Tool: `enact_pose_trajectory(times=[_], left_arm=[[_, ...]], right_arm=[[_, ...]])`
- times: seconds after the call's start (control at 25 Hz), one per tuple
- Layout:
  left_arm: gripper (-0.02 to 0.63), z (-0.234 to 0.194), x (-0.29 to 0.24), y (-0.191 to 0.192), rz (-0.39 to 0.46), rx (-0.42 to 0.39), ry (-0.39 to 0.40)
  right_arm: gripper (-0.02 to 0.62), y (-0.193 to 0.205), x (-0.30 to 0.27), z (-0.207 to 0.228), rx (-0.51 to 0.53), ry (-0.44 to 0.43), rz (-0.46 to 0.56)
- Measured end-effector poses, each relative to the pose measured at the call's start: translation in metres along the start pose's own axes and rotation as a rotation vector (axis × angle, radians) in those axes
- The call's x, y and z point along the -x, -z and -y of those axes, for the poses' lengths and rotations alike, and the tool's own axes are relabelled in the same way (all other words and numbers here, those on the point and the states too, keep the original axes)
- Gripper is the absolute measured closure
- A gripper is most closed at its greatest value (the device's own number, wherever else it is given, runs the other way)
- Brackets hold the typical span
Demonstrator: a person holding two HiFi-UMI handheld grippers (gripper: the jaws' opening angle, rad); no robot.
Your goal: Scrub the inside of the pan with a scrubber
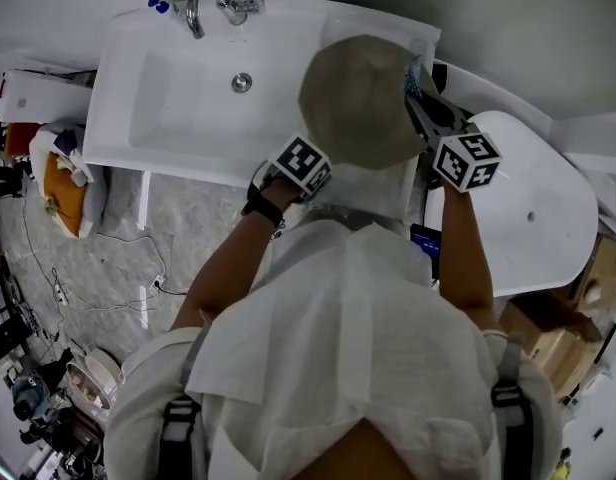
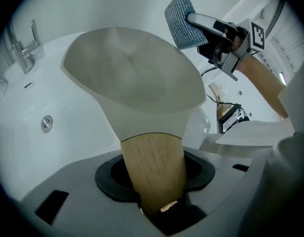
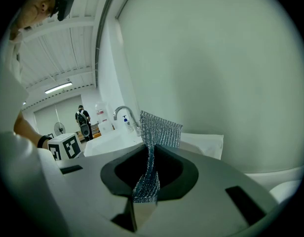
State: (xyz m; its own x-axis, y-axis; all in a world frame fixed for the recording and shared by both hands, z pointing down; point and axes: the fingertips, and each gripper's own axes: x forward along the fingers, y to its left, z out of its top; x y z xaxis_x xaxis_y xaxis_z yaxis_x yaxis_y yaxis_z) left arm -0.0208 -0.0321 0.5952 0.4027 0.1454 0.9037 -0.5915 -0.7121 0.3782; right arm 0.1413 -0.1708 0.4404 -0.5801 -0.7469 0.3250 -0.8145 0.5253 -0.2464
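Observation:
A cream pan [image 1: 356, 98] with a wooden handle [image 2: 154, 169] hangs over the right end of the white sink [image 1: 158, 108]. My left gripper [image 2: 159, 209] is shut on that handle, and its marker cube [image 1: 303, 165] shows below the pan. In the left gripper view the pan body [image 2: 132, 78] fills the middle. My right gripper [image 3: 142, 201] is shut on a blue-grey mesh scrubber [image 3: 154, 147]. It holds the scrubber [image 2: 180, 21] just off the pan's right rim, and I cannot tell whether they touch. The scrubber [image 1: 416, 76] peeks out beside the pan.
A chrome faucet [image 1: 203, 8] stands at the back of the sink, with the drain [image 1: 242, 82] mid-basin. A white rounded surface [image 1: 548, 208] lies to the right. Cables and clutter [image 1: 63, 188] sit on the floor at left. A person [image 3: 83, 117] stands far off.

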Motion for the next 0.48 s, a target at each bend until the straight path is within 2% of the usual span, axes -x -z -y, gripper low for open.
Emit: enact_pose_trajectory(times=[0.2, 0.4, 0.48], left_arm=[[0.381, 0.003, 0.005, -0.005, 0.053, -0.018, 0.039], [0.309, 0.0, 0.019, -0.003, 0.091, -0.072, 0.006], [0.304, 0.0, 0.026, -0.003, 0.121, -0.082, 0.007]], right_arm=[[0.548, 0.002, 0.007, -0.004, -0.005, 0.037, 0.008], [0.548, 0.007, 0.014, -0.016, -0.005, 0.065, 0.015], [0.548, 0.009, 0.015, -0.02, 0.002, 0.08, 0.015]])
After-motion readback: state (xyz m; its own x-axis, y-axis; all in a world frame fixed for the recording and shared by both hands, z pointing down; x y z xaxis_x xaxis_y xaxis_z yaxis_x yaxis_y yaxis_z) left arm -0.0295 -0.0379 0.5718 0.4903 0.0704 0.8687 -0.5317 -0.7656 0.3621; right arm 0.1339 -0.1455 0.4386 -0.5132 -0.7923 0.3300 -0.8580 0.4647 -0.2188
